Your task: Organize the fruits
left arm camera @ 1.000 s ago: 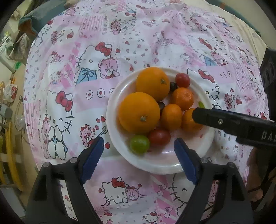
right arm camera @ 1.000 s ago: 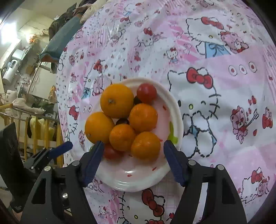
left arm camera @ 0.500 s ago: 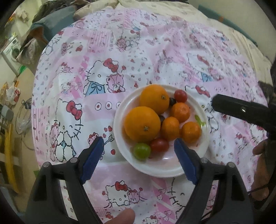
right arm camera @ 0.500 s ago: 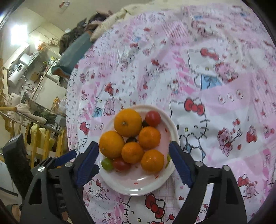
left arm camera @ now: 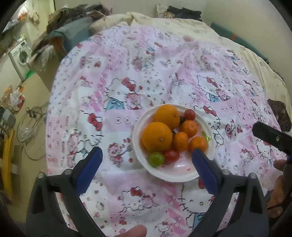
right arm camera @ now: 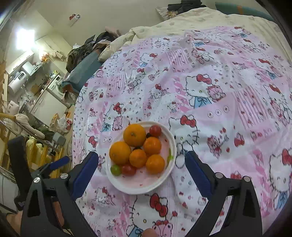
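A white plate (left arm camera: pixel 182 175) (right arm camera: pixel 140 187) sits on a pink Hello Kitty tablecloth. It holds two large oranges (left arm camera: pixel 157 136) (right arm camera: pixel 134 134), three small mandarins (left arm camera: pixel 198 144) (right arm camera: pixel 155 163), two red tomatoes (left arm camera: pixel 171 155) (right arm camera: pixel 128 170) and a green tomato (left arm camera: pixel 155 159) (right arm camera: pixel 115 170). My left gripper (left arm camera: pixel 146 156) is open and empty, raised above the plate's near edge. My right gripper (right arm camera: pixel 141 159) is open and empty, also high above the plate. The right gripper's black finger (left arm camera: pixel 270 137) shows at the right edge of the left wrist view.
The tablecloth (left arm camera: pixel 136 73) (right arm camera: pixel 228 91) covers a round table with a cream blanket (right arm camera: pixel 200 16) behind it. Clutter, a washing machine (left arm camera: pixel 21 54) and wooden racks (right arm camera: pixel 36 151) stand left of the table.
Both grippers have pulled up and back from the plate, so the plate looks smaller and more of the table and room shows. The fruit has not moved.
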Available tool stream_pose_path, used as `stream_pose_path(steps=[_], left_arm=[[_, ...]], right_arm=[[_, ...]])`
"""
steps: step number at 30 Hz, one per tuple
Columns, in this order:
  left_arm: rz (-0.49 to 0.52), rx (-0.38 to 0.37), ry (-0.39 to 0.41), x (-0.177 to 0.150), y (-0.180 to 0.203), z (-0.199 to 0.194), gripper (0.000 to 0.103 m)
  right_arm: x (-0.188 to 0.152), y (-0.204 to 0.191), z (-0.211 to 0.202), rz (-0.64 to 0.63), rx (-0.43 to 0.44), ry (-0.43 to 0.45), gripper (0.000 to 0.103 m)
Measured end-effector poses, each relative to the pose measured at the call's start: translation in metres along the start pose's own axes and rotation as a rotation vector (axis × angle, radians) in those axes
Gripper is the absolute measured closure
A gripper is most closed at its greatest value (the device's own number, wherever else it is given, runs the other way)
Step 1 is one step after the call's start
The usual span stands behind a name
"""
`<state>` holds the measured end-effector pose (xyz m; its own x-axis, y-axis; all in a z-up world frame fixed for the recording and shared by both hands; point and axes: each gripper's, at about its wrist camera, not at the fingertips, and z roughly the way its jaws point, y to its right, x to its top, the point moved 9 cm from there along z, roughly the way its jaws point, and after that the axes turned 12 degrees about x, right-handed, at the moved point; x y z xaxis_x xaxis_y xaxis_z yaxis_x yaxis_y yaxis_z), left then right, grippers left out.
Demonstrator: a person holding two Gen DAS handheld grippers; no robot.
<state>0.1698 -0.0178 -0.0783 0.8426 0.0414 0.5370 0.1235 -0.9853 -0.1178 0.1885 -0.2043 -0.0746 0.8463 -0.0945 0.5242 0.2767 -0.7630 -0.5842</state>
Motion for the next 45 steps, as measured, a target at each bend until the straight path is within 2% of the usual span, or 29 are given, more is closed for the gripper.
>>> stream_pose_path(steps=[4, 7, 12, 18, 21, 36, 45], left_arm=[[-0.052, -0.008, 0.000, -0.013, -0.015, -0.010, 0.001], [-0.069, -0.003, 0.007, -0.024, -0.023, -0.018, 0.001], [-0.096, 0.004, 0.095, -0.037, -0.034, -0.041, 0.001], [-0.114, -0.003, 0.128, -0.044, -0.039, -0.053, 0.001], [-0.115, 0.036, 0.156, -0.046, -0.044, -0.056, 0.001], [-0.123, -0.007, 0.150, -0.049, -0.034, -0.050, 0.001], [-0.123, 0.005, 0.152, -0.049, -0.035, -0.049, 0.001]], right_arm=[[-0.012, -0.008, -0.011, -0.054, -0.043, 0.019, 0.003], [-0.021, -0.015, -0.022, -0.097, -0.079, 0.068, 0.000], [-0.039, -0.023, -0.033, -0.136, -0.108, 0.119, 0.000], [-0.052, -0.030, -0.037, -0.176, -0.153, 0.161, 0.000], [-0.050, -0.033, -0.035, -0.222, -0.184, 0.176, 0.000], [-0.052, -0.035, -0.020, -0.248, -0.201, 0.155, 0.000], [-0.053, -0.033, -0.020, -0.236, -0.205, 0.155, 0.000]])
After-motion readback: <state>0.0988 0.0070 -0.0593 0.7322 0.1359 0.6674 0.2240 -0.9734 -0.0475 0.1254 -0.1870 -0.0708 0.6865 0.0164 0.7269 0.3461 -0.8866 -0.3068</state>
